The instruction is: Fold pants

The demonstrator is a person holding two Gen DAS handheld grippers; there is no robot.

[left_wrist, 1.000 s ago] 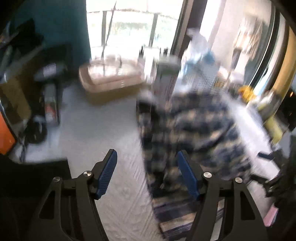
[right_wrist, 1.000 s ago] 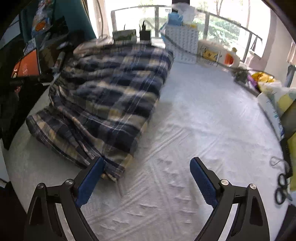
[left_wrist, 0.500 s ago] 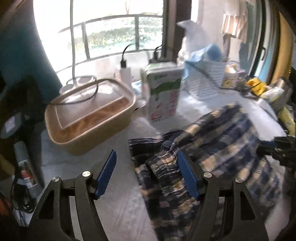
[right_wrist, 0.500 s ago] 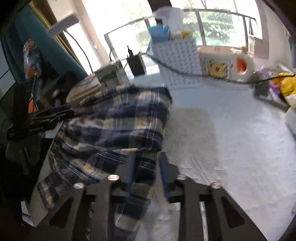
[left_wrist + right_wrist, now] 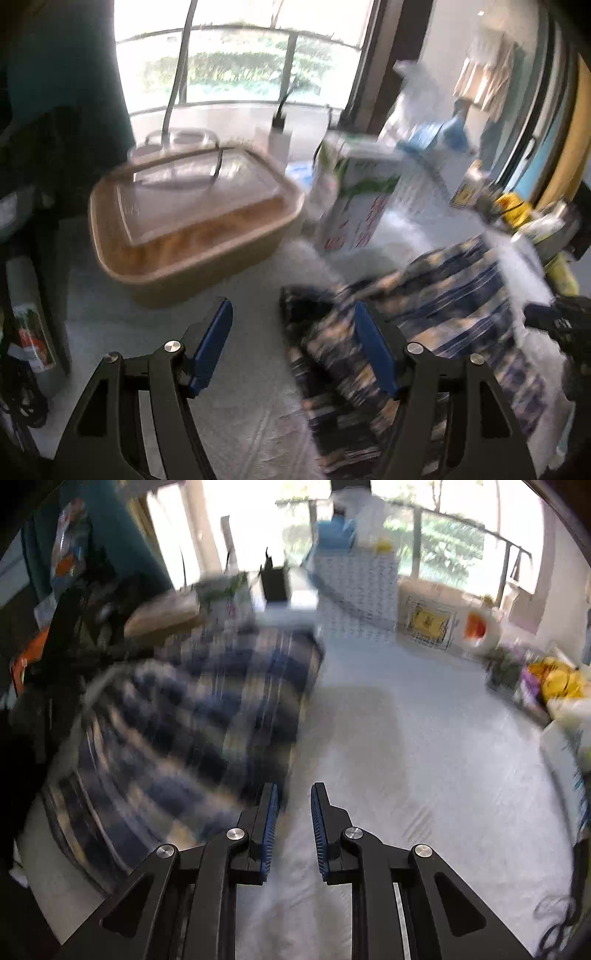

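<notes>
Plaid pants [image 5: 192,720] sit bunched at left centre of the right view, on the white table [image 5: 424,757]. Our left tongs [image 5: 291,347] are spread wide, nothing between the pads; right pad overlaps the pants [image 5: 424,317] edge in frame, contact unclear. Right tongs [image 5: 293,827] are nearly closed with a clear gap, gripping nothing, just beside the hem. Risks, we think: pinching several layers, and dragging cloth into the lidded tray [image 5: 192,221] or carton [image 5: 354,206] close behind. Motion blur hides detail.

Blue-and-cream plaid pants [image 5: 192,716] are lying bunched in a folded heap on the white counter [image 5: 406,746], edges rumpled and blurred.
</notes>
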